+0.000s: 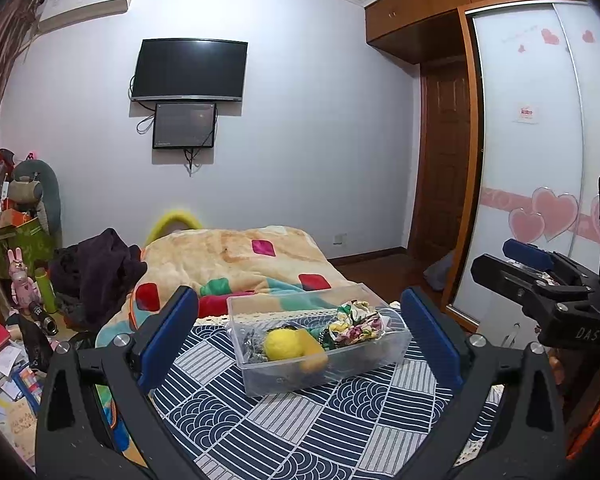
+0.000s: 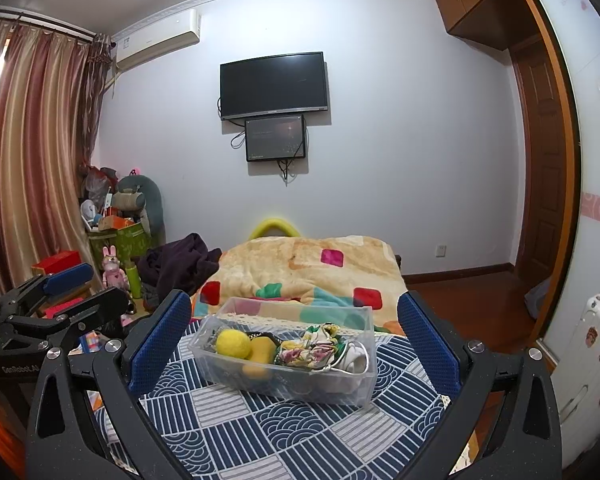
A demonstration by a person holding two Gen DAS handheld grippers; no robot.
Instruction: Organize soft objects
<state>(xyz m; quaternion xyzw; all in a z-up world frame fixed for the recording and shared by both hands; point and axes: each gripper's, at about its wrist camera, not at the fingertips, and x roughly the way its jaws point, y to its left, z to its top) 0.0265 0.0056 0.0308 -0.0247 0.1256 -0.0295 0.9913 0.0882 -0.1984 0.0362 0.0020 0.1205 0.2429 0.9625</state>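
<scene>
Your left gripper point(image 1: 300, 344) spread wide, empty; right gripper point(image 2: 294, 346) likewise. Clear box point(image 2: 356, 384) on patterned cloth point(image 2: 300, 432) holds yellow ball point(image 2: 233, 343), floral fabric point(image 2: 306, 350).

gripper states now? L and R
Left tongs: open, holding nothing.
Right tongs: open, holding nothing.

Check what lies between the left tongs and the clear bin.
Only bare patterned cloth separates the open left tongs from the clear bin, in the left wrist view.
</scene>
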